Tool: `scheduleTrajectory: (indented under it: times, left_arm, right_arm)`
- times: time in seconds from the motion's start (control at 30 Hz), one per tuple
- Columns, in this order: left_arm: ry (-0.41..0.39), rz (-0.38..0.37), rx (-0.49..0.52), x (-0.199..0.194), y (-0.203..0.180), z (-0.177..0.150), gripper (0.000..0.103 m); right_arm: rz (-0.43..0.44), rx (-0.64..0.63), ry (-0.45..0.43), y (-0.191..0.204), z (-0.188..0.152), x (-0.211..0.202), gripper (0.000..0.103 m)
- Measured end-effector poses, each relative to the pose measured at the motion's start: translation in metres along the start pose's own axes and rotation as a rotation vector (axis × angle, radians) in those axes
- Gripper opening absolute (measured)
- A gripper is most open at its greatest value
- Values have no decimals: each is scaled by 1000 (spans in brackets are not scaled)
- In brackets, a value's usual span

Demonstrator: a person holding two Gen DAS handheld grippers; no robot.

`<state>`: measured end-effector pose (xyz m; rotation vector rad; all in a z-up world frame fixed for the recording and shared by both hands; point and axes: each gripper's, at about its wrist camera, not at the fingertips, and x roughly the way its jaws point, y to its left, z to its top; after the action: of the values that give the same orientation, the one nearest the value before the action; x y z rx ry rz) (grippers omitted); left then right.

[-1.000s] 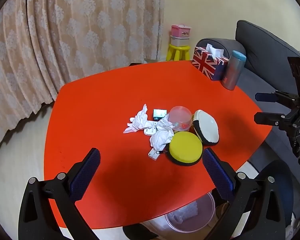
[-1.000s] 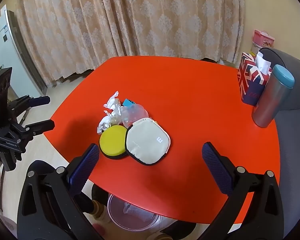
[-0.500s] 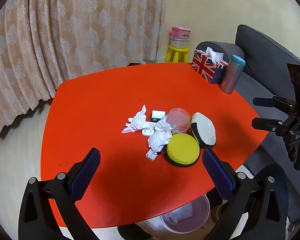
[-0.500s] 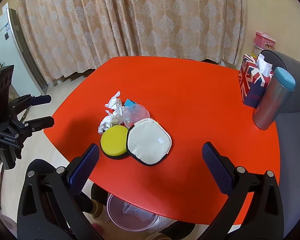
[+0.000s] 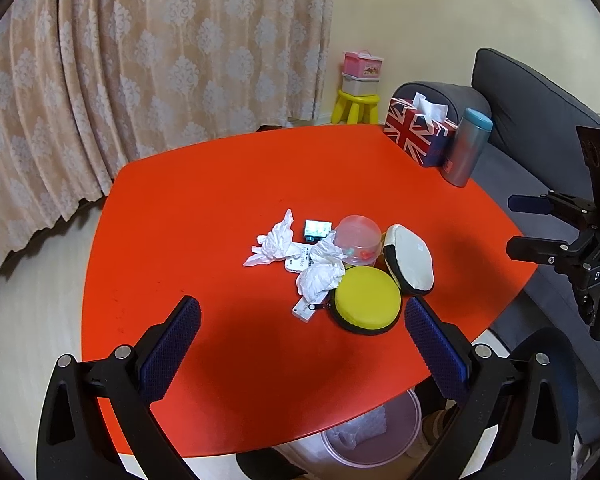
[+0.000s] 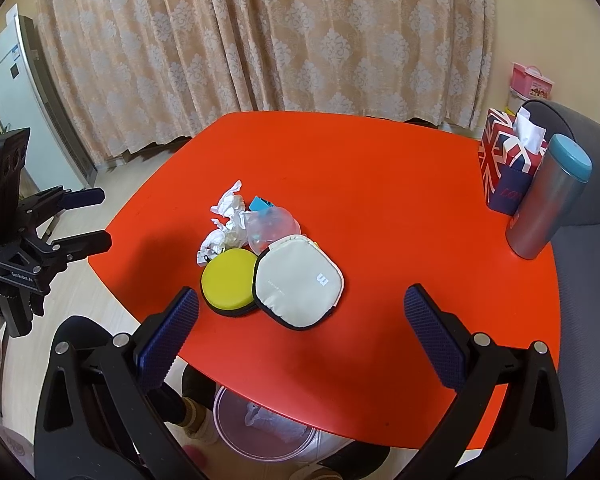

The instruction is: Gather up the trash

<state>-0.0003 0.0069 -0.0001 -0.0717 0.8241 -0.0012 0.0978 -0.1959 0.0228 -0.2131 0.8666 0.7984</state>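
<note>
Two grippers — left, right — jaws spread, empty, beige pouch marked "m".

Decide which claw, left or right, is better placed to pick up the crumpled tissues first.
Left, probably. The crumpled tissues lie directly ahead of the left claw; from the right claw the yellow case and white pouch lie in front of them. Both claws are open.

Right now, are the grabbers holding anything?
No. The left gripper and right gripper are both open and empty, above the red table.
</note>
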Motion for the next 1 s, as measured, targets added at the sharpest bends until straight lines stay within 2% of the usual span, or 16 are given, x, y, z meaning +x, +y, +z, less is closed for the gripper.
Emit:
scheduleTrajectory:
  times: [1.0]
  left_arm:
    - [8,-6,-3,6,-3,1,98]
  right_arm:
    - [4,-4,6,0,-4,5,100]
